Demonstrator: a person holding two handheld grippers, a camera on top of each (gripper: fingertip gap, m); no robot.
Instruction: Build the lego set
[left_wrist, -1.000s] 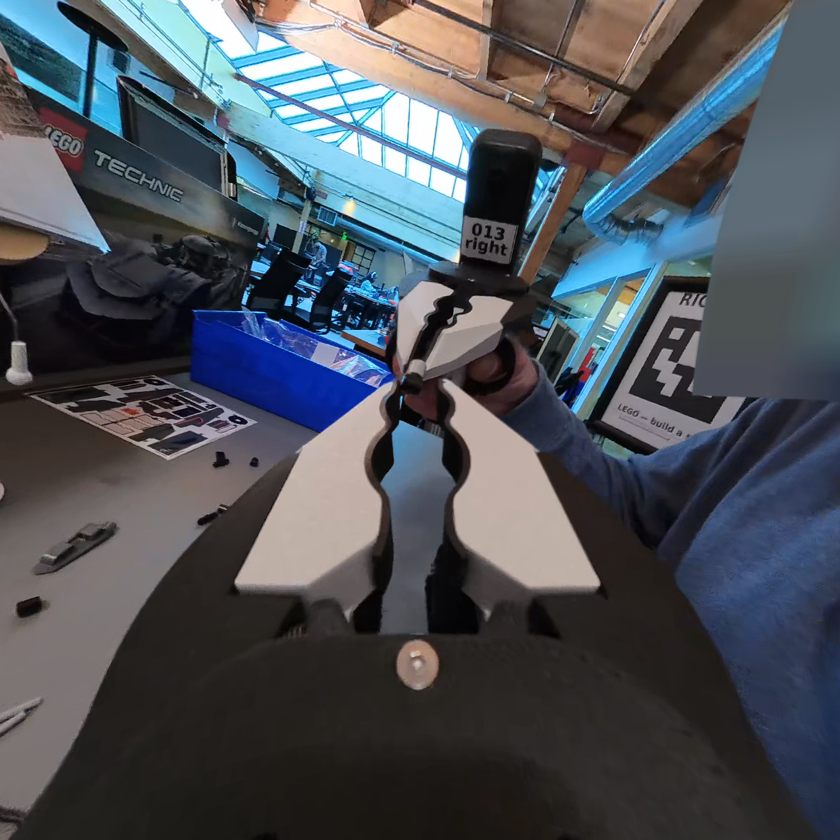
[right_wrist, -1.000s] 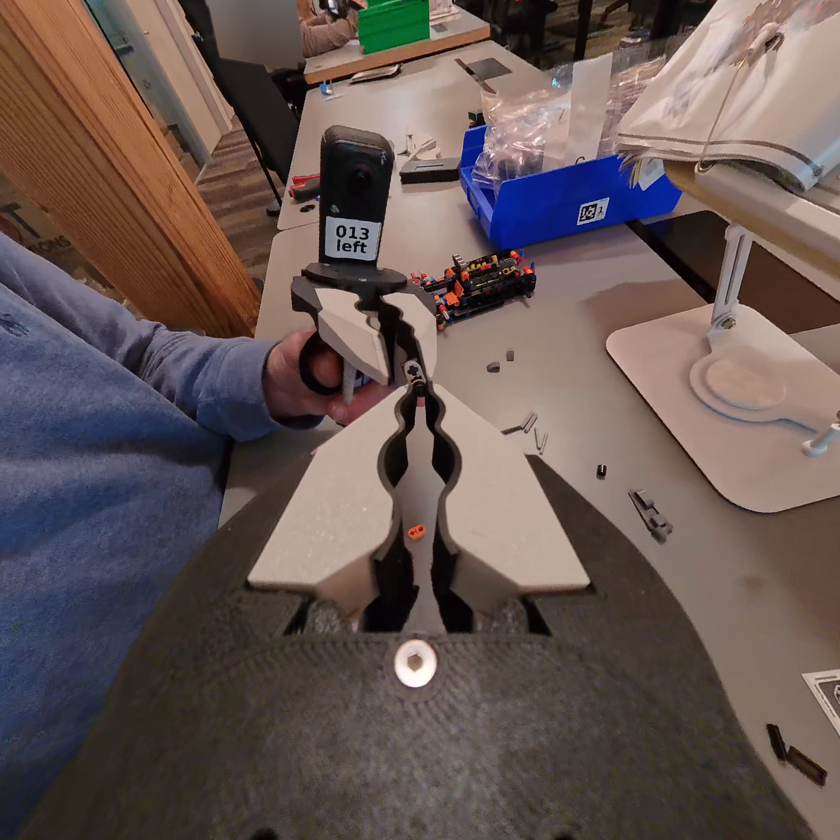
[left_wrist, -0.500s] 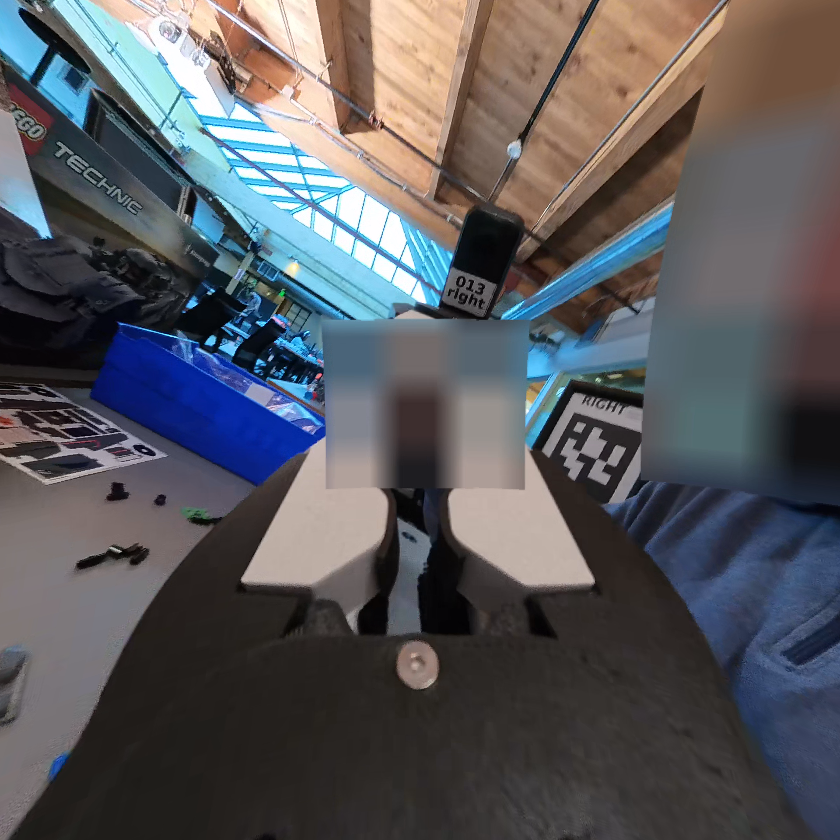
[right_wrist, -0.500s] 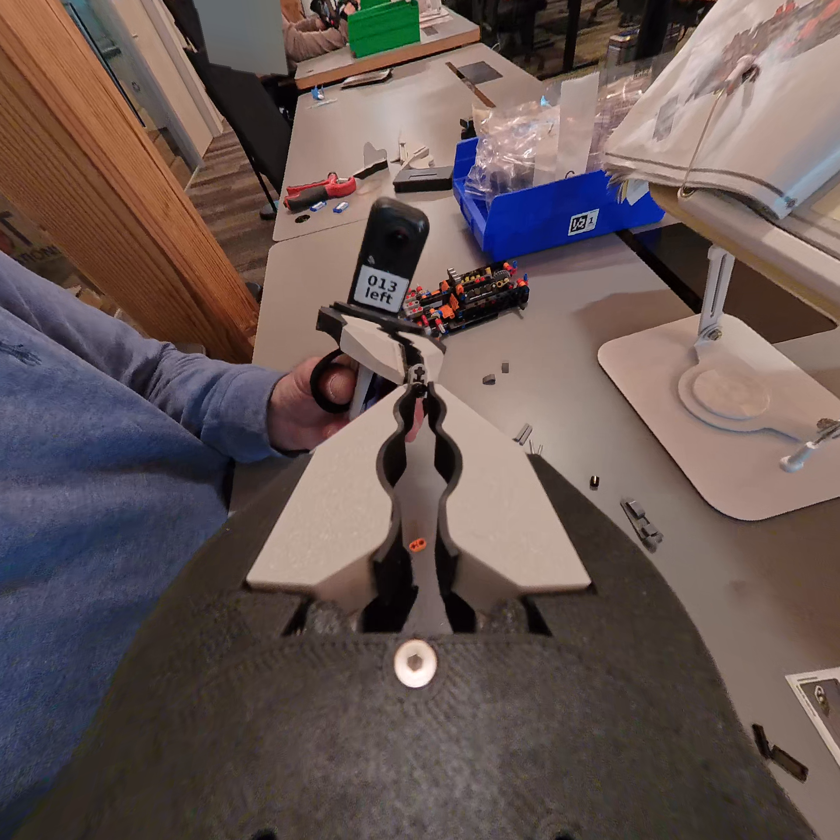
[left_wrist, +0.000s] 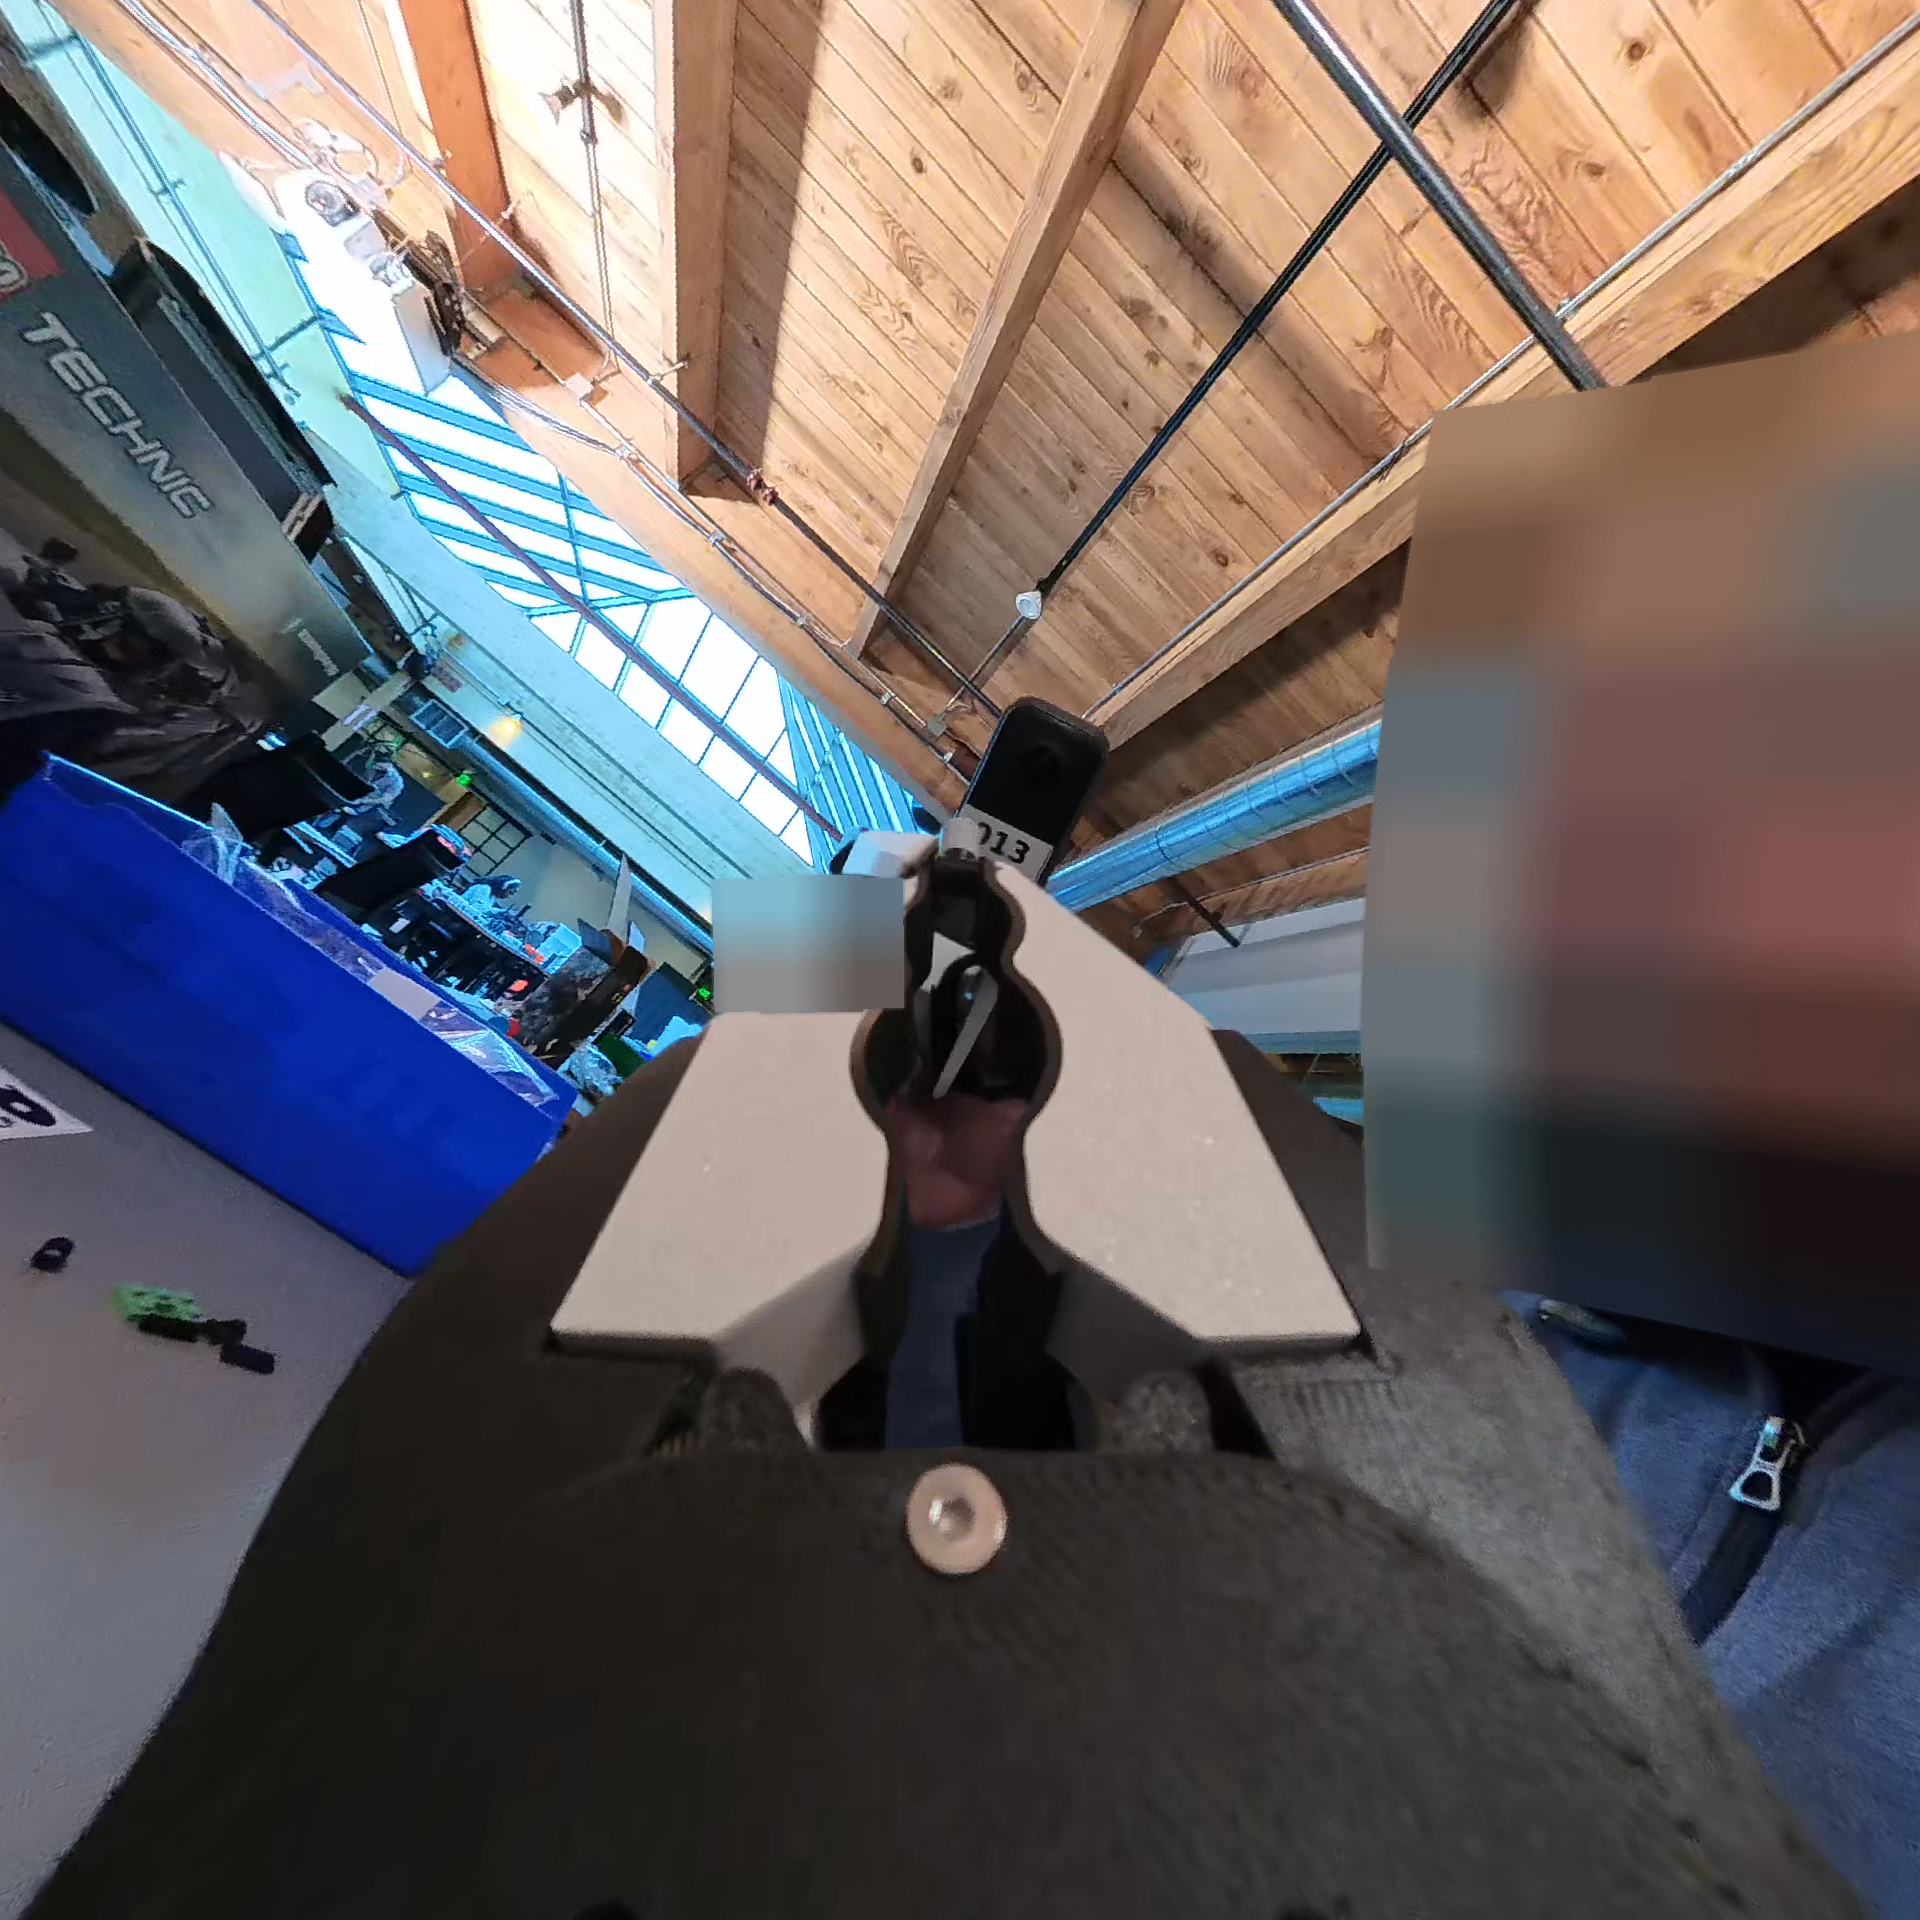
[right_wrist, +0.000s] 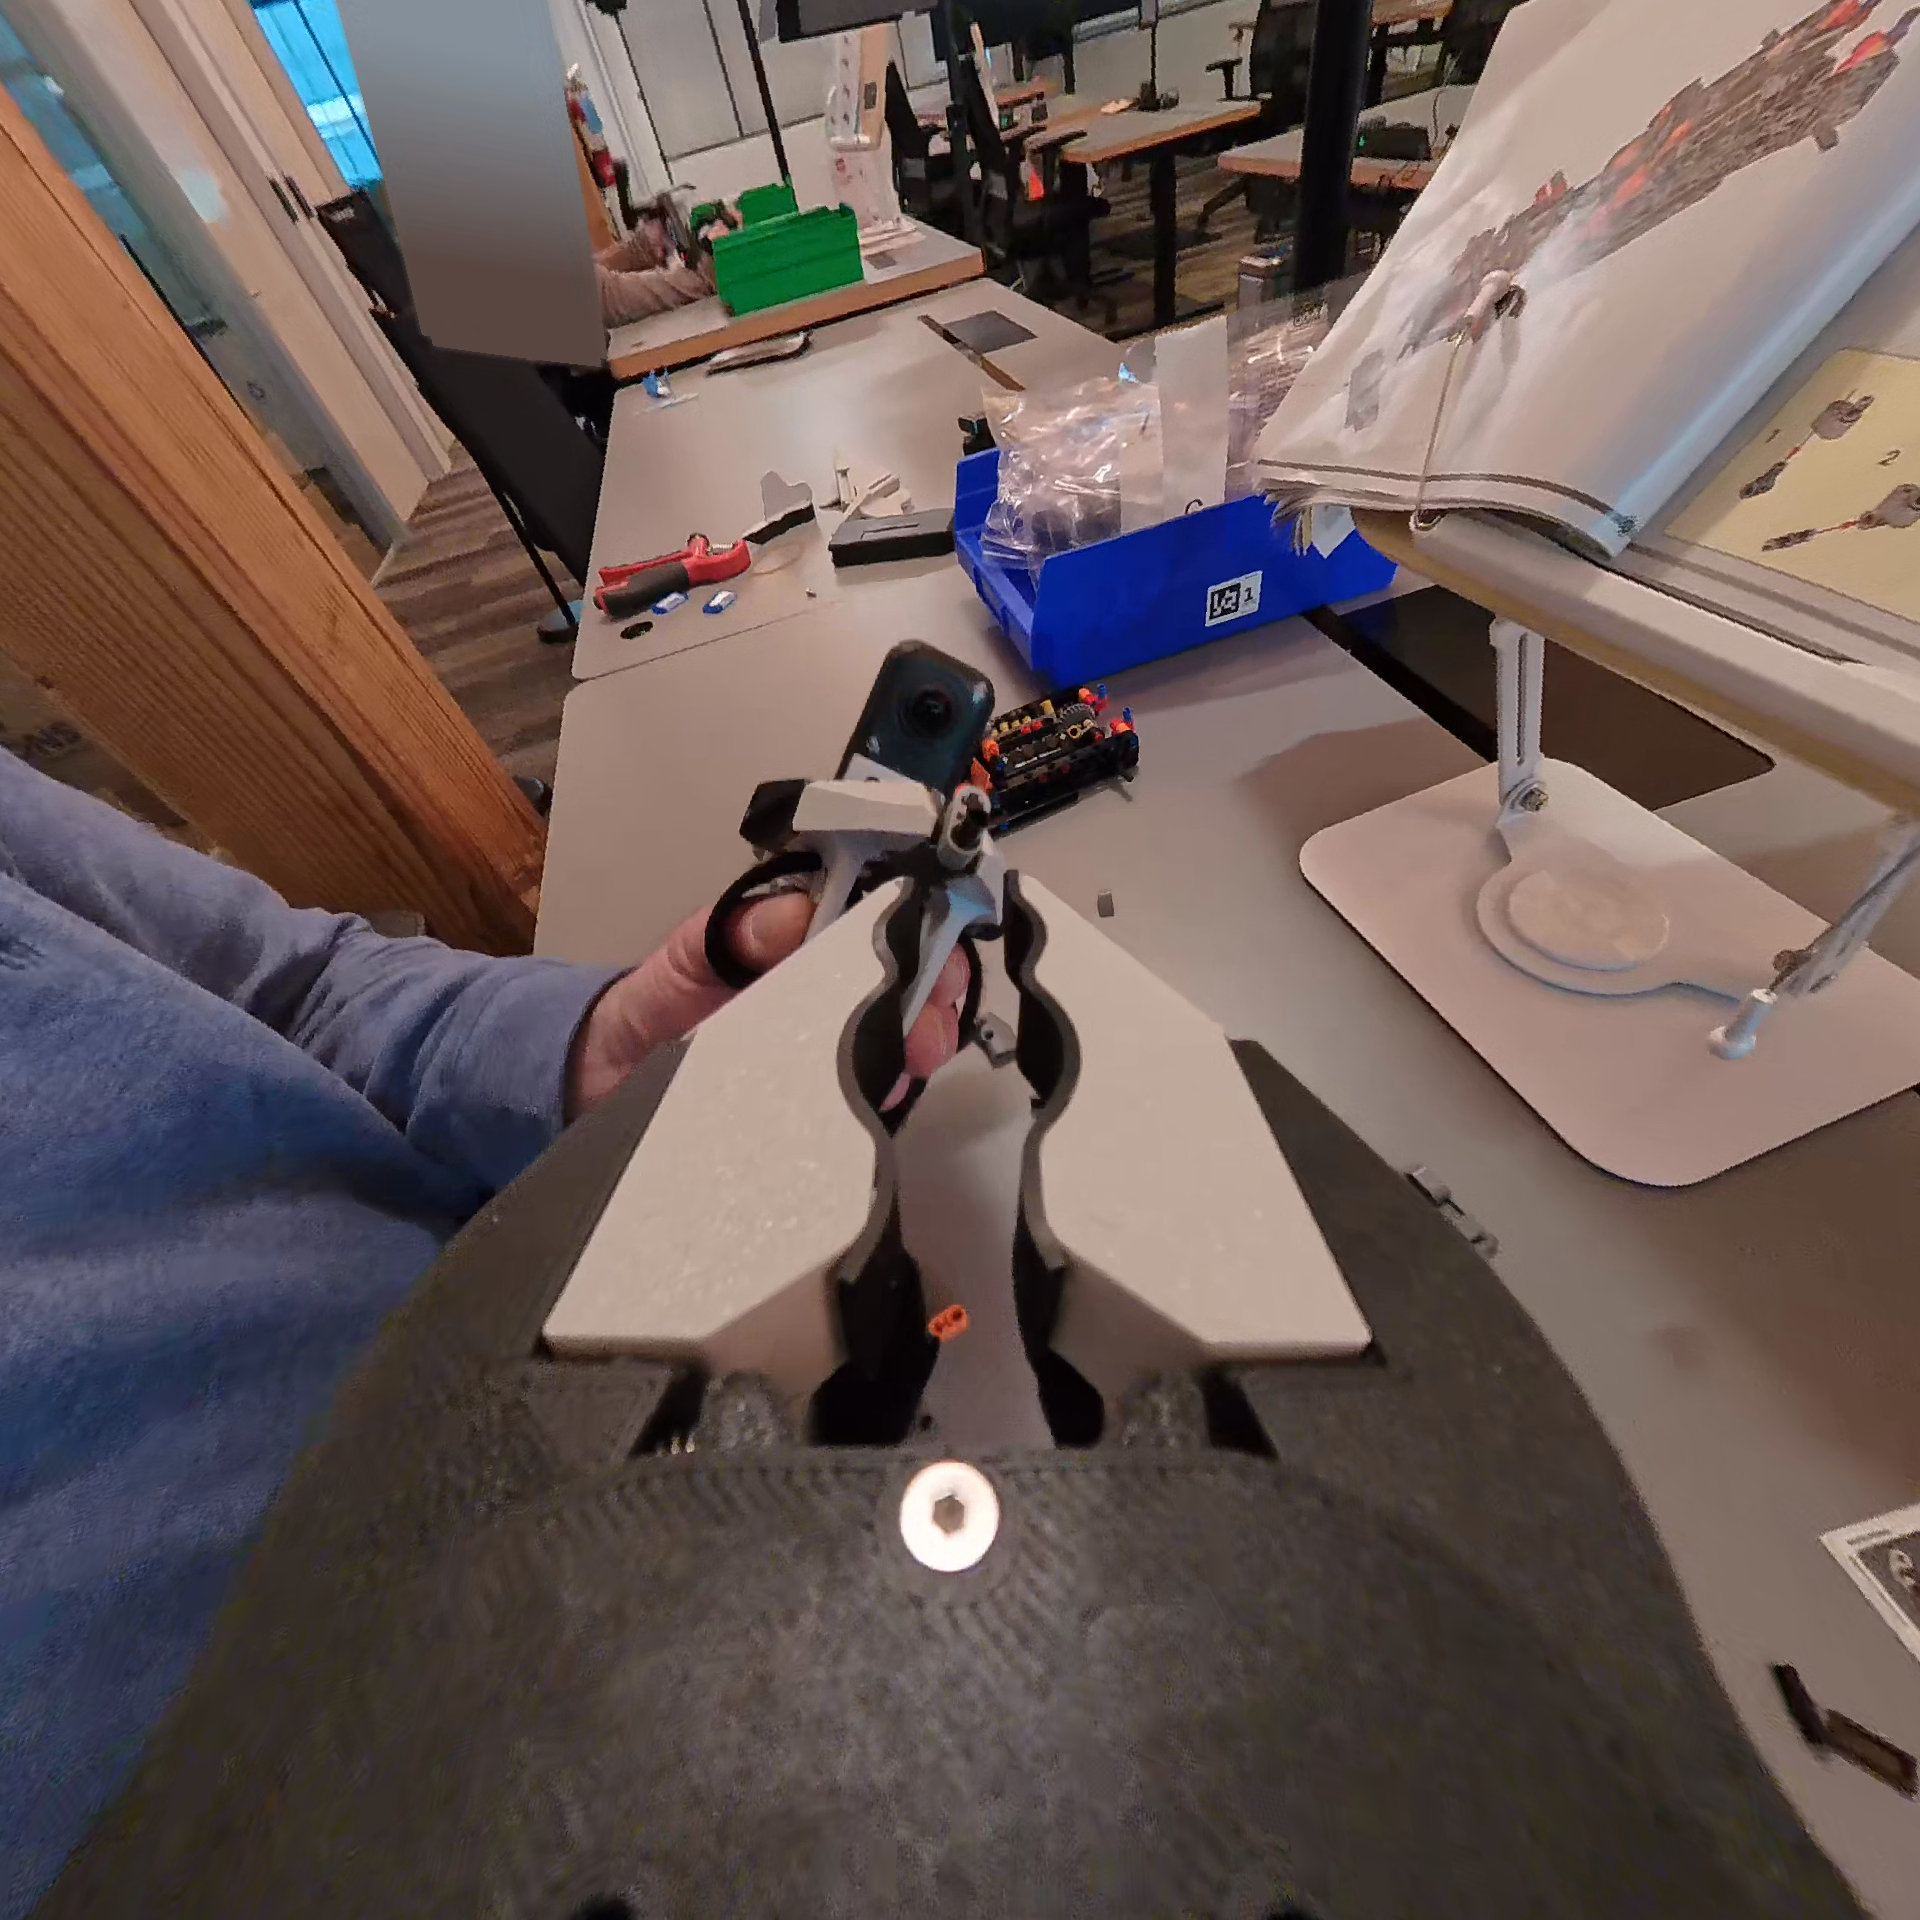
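The left gripper (right_wrist: 961, 831) is pinched on a small grey-black Lego piece (right_wrist: 968, 821), held aloft; the right gripper's (right_wrist: 951, 883) jaws are kept slightly apart, gripping nothing. The partly built Lego model (right_wrist: 1055, 743) is set on the grey table (right_wrist: 1195, 831) beyond.

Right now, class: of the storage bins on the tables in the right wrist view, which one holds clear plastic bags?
The blue bin, nearest the partly built lego model. The green bin sits on a farther table, showing no bags.

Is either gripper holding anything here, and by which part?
The left gripper pinches a small grey Lego piece by one end at its fingertips; the right gripper, jaws apart, seems to hold nothing.
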